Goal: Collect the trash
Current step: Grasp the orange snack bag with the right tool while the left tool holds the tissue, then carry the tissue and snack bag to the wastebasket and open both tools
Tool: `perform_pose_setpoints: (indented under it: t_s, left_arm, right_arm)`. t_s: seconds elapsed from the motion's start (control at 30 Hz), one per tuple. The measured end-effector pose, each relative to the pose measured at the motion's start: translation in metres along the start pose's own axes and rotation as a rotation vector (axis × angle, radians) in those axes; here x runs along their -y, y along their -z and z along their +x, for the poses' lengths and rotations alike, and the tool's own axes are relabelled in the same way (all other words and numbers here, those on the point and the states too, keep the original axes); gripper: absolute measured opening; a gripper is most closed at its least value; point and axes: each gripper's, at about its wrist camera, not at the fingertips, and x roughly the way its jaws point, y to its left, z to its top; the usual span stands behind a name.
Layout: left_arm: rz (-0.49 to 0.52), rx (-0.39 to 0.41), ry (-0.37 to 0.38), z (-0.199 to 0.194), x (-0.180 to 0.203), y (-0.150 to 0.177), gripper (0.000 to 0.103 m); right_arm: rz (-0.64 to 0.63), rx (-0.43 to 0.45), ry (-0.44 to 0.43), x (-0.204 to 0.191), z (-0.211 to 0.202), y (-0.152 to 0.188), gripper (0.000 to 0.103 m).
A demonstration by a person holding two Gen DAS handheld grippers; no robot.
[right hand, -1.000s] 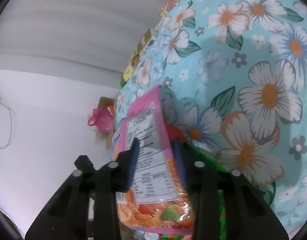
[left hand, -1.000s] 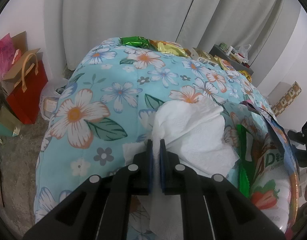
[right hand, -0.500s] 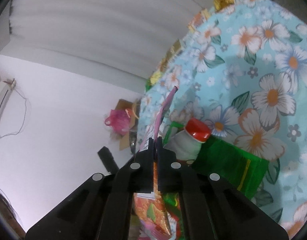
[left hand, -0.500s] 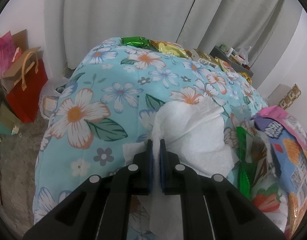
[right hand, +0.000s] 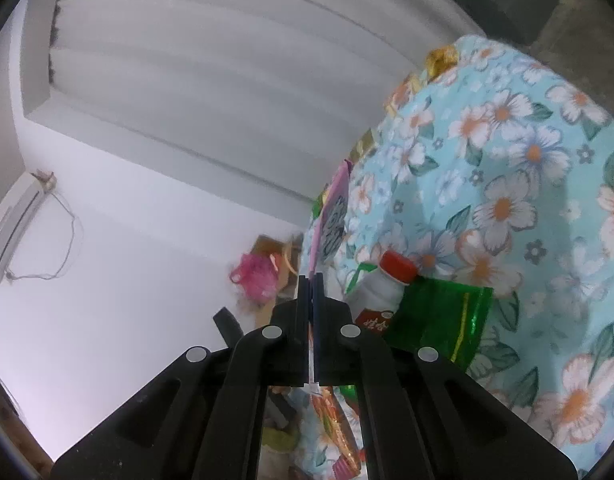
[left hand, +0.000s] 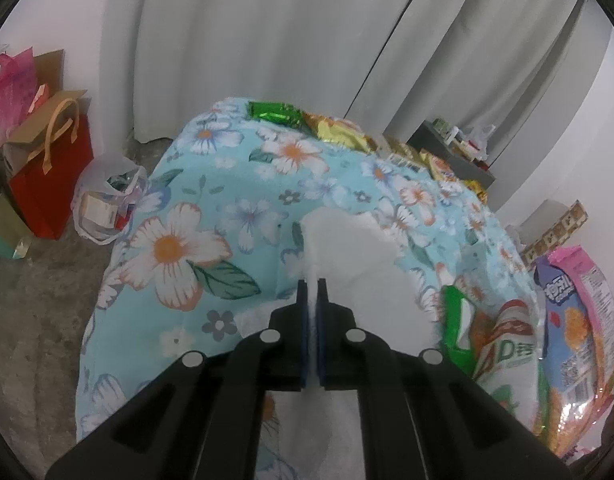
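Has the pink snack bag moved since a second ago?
Yes. In the left wrist view the pink snack bag has risen above the white bottle, clamped in the right gripper.

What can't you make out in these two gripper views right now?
- Left wrist view: near part of the white tissue, hidden behind the left gripper.
- Right wrist view: the pink snack bag is edge-on, its print unreadable.
- Right wrist view: the white bottle base, behind the green wrapper.
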Motion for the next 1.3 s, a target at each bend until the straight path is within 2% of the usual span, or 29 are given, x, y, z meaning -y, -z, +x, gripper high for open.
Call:
perform_pose_setpoints:
  t_s: [0.2, 0.5, 0.8, 1.0, 1.3]
  left_arm:
    - [0.02, 0.045, 0.034, -0.023, 0.014, -0.007, 0.003]
    - [0.068, 0.124, 0.102, -0.064, 0.045, -0.016, 0.003]
    - [0.139, 0.166, 0.216, -0.091, 0.093, -0.022, 0.003]
    - [0.216, 0.146, 0.309, -0.09, 0.143, -0.018, 0.003]
    - [0.379, 0.095, 0.447, -0.084, 0.249, 0.003, 0.003]
  right_arm:
    - [-0.005, 0.068, -0.029, -0.001, -0.026, 0.006, 0.0]
    - [-0.01, 0.11, -0.08, -0.001, -0.045, 0.011, 0.0]
    - [-0.006, 0.2, -0.151, -0.001, -0.085, 0.015, 0.0]
    - [-0.002, 0.3, -0.165, 0.004, -0.133, 0.02, 0.0]
    - [0.017, 0.466, -0.155, 0.025, -0.203, 0.031, 0.0]
